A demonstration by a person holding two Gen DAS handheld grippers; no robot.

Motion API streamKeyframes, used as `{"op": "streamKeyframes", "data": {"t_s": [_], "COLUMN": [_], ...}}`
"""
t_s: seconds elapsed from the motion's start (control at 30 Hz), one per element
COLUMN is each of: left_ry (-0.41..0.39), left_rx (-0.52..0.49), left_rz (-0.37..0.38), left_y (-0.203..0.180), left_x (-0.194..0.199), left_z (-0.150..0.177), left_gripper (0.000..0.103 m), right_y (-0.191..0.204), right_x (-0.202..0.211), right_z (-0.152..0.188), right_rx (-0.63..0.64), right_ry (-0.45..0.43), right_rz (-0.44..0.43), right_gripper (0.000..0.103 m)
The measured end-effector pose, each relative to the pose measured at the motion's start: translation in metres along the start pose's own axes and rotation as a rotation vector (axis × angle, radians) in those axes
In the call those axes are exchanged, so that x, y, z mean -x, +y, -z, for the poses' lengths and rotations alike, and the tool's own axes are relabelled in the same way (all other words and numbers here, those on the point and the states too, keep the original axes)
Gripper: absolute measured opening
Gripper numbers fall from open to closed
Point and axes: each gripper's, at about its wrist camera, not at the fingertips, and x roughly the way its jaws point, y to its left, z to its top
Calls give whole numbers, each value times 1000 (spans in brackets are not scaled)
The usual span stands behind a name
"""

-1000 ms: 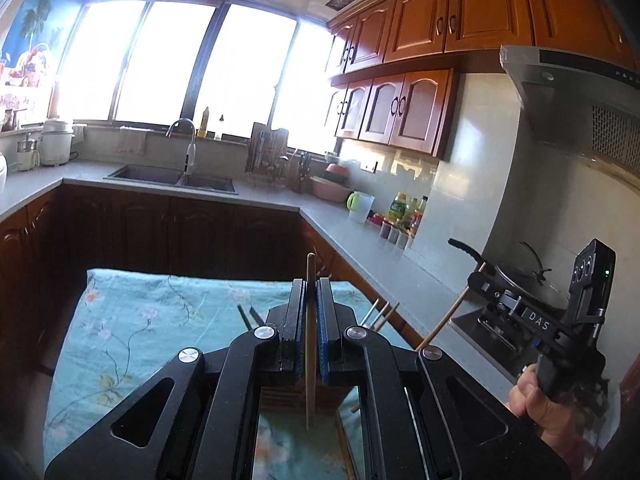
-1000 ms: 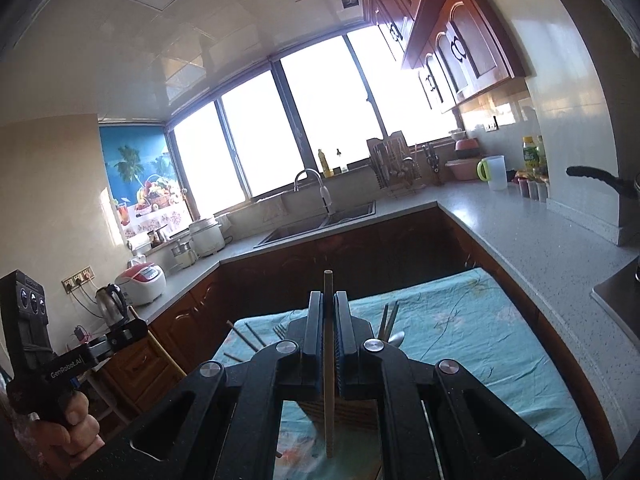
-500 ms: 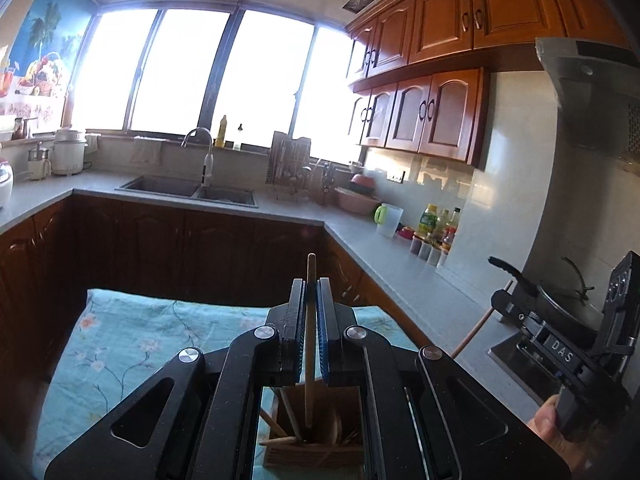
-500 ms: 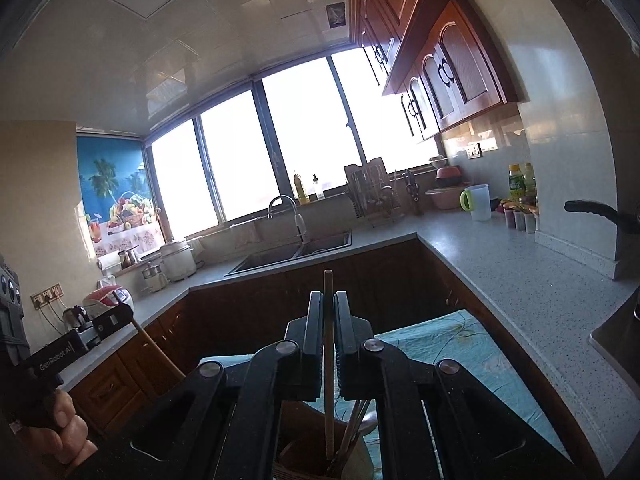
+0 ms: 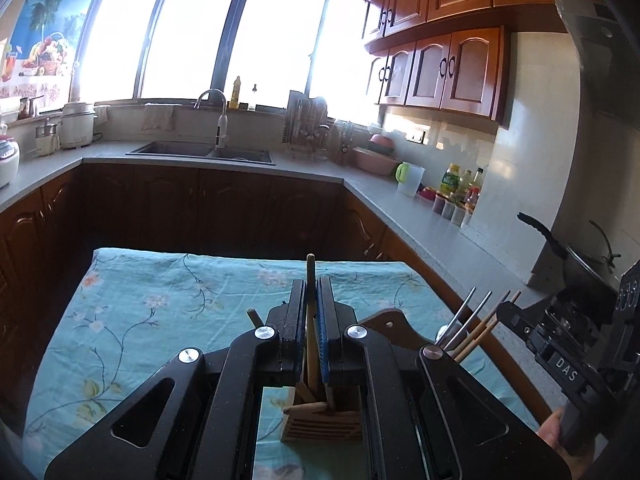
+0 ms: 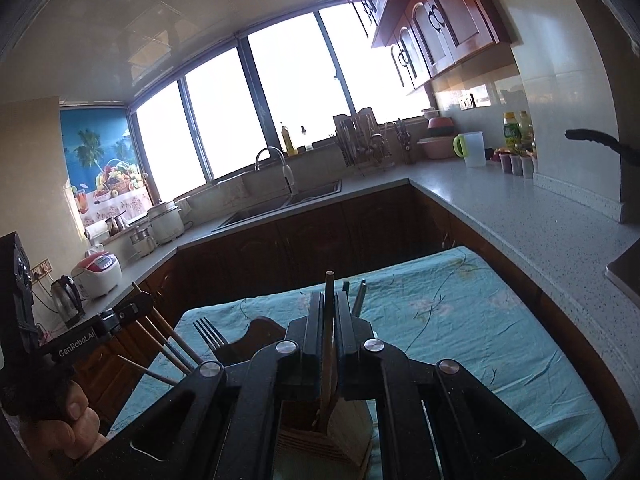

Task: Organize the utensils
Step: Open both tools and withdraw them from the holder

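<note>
My left gripper (image 5: 311, 292) is shut on a wooden chopstick (image 5: 311, 320) held upright, its lower end inside a wooden utensil holder (image 5: 324, 420) on the teal floral tablecloth (image 5: 160, 312). My right gripper (image 6: 329, 304) is shut on another wooden chopstick (image 6: 329, 340), its lower end in a wooden holder (image 6: 324, 440). Chopsticks and metal handles (image 5: 472, 328) stick up at the right in the left wrist view. A fork (image 6: 210, 332) and more chopsticks (image 6: 168, 344) stand at the left in the right wrist view.
A wooden cutting board (image 5: 396, 320) lies on the cloth behind the holder. The other hand-held gripper shows at the right edge (image 5: 576, 360) and the left edge (image 6: 60, 344). Kitchen counter (image 6: 520, 208), sink (image 5: 200, 148) and a stove pan (image 5: 580, 256) surround the table.
Both grippers have tilted downward over the holder with their chopsticks. More of the tablecloth and the standing utensils have come into view.
</note>
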Motion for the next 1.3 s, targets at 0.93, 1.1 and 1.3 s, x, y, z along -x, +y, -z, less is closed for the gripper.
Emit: {"op": "streamKeyframes", "data": {"t_s": [0.93, 1.1, 1.3], "left_ry": [-68, -75, -25], "left_rx": [47, 91, 163], "left_rz": [14, -22, -66], "left_y": [6, 24, 49], "left_x": [41, 64, 81], "left_z": [-15, 4, 45], "left_gripper": [58, 71, 77], "right_y": [-7, -9, -12], "right_x": [33, 54, 70], "right_z": [-17, -6, 28], "right_rx": [-72, -77, -79], "right_ry": [-56, -96, -74], "right_rz": [-42, -39, -11], "right_gripper": [77, 93, 93]}}
